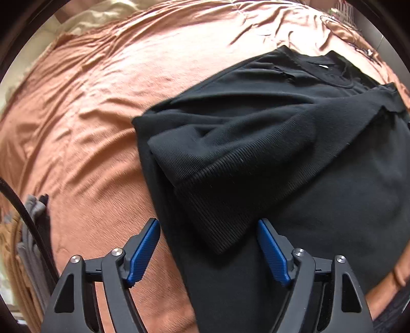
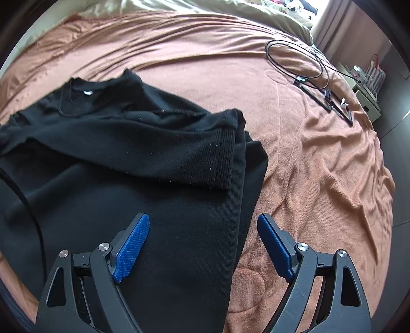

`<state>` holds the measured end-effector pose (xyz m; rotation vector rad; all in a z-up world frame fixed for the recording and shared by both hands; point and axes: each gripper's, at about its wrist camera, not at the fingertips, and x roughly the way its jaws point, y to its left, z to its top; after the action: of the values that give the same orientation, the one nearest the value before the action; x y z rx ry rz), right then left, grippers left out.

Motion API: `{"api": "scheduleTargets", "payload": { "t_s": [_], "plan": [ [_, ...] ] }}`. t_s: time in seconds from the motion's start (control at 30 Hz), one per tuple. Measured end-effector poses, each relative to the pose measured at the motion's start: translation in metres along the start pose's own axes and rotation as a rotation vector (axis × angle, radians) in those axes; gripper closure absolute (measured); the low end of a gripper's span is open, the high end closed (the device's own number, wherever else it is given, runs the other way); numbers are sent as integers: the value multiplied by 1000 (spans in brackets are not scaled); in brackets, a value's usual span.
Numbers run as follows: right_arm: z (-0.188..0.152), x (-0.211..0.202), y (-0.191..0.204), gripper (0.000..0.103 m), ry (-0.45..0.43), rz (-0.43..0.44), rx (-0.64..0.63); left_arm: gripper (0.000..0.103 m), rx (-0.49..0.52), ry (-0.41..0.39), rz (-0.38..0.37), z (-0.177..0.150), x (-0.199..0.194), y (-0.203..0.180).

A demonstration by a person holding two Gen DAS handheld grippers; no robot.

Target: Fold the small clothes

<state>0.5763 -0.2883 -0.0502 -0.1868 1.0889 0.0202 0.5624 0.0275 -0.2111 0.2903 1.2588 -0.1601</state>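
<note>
A black sweatshirt [image 1: 294, 158] lies on an orange-brown bedspread [image 1: 89, 128], neck to the far side, both sleeves folded inward over the body. In the left wrist view a ribbed cuff [image 1: 220, 212] ends just ahead of my left gripper [image 1: 208, 226], which stands open over the garment's left edge, nothing pinched. In the right wrist view the sweatshirt [image 2: 115, 179] fills the left half. Its other ribbed cuff [image 2: 217, 158] lies near the right edge. My right gripper [image 2: 203, 221] hangs open above that edge, blue pads apart and bare.
A coiled black cable [image 2: 297, 61] and a dark angular frame [image 2: 335, 105] lie on the bedspread [image 2: 320, 166] at the far right. A pale duvet [image 2: 230, 12] is bunched at the far side. Folded grey and brown cloth [image 1: 28, 230] sits at the left edge.
</note>
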Motion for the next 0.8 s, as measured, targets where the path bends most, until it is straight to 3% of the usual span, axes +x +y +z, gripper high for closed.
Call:
{"api": "scheduleTargets", "payload": {
  "t_s": [0.23, 0.37, 0.8],
  "plan": [
    [28, 22, 11, 18, -10, -102, -27, 23, 31, -29, 93, 32, 11, 6],
    [41, 37, 8, 18, -14, -108, -15, 23, 33, -54, 122, 57, 17, 11],
    [98, 77, 2, 18, -39, -130, -8, 23, -44, -93, 105, 123, 41, 43]
  ]
}}
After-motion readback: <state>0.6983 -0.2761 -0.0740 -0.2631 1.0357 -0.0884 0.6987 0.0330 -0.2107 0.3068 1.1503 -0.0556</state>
